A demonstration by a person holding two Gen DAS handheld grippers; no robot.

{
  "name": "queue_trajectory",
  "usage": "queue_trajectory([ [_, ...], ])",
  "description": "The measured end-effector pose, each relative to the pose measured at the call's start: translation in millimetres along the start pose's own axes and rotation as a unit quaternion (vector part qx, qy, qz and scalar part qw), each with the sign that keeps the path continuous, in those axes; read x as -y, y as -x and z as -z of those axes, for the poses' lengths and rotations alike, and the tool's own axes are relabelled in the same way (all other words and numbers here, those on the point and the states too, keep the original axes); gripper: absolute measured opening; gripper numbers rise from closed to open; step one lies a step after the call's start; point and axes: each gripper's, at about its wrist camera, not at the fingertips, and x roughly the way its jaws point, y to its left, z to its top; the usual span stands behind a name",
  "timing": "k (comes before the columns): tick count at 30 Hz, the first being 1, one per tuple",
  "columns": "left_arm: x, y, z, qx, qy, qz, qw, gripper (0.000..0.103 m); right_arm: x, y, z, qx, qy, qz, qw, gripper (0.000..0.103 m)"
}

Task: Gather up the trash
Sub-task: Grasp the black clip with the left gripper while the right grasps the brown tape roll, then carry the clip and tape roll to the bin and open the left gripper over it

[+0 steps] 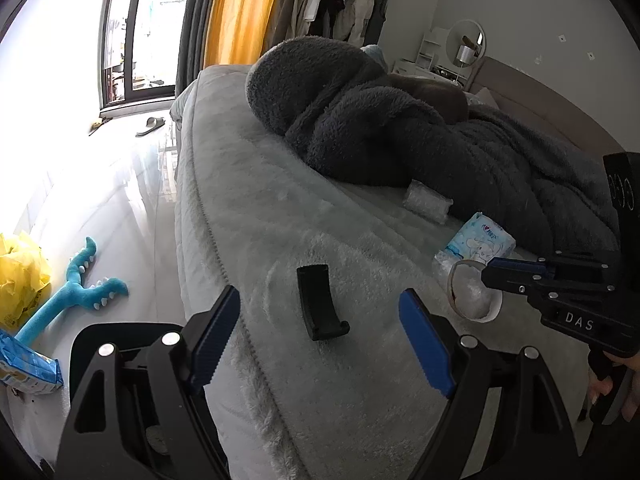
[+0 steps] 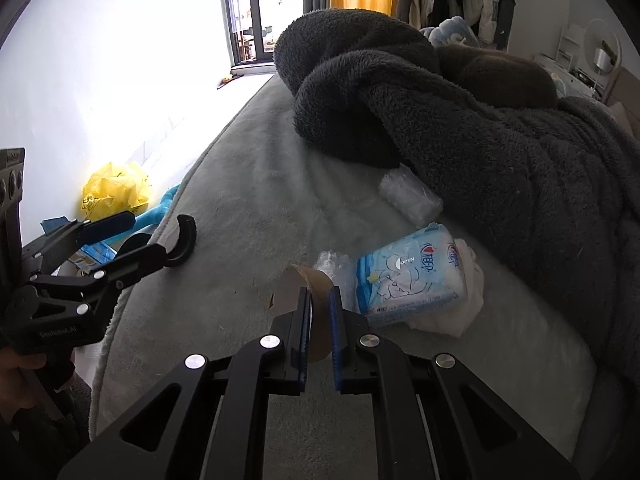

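A dark fleece blanket [image 2: 460, 128] lies heaped on the grey bed [image 2: 248, 200].

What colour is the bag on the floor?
Yellow; the bag shows best in the right wrist view.

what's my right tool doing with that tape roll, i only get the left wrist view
observer: The right tool is shut on the tape roll, its pads pinching the cardboard wall.
operator: anything hidden by the tissue pack
observer: Yes, a crumpled white wad, cloth or tissue, lies under the tissue pack and sticks out past its right edge.
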Motion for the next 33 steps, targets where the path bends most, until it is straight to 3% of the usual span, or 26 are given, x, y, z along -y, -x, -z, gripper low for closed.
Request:
queue_trajectory([
  [9,6.0,-8.7,-0.9,-0.003,-0.004,-0.007,1.0,0.083,12.1,7.1,0.1,0.018,-0.02,-0.001,1.0,0.002],
  [21,13.6,-19.9,-1.4,-0.006,-0.018,-0.015,0.9997,0.066,15.8,17.6,-3.1,0.035,-0.041,-0.034,0.998,0.002],
  [33,0.9,-39.6,0.0,-0.032,0.024,-0.003,0.9992,0.03,17.4,20.3,-0.5,0.038,-0.052,-0.057,0.996,0.002],
])
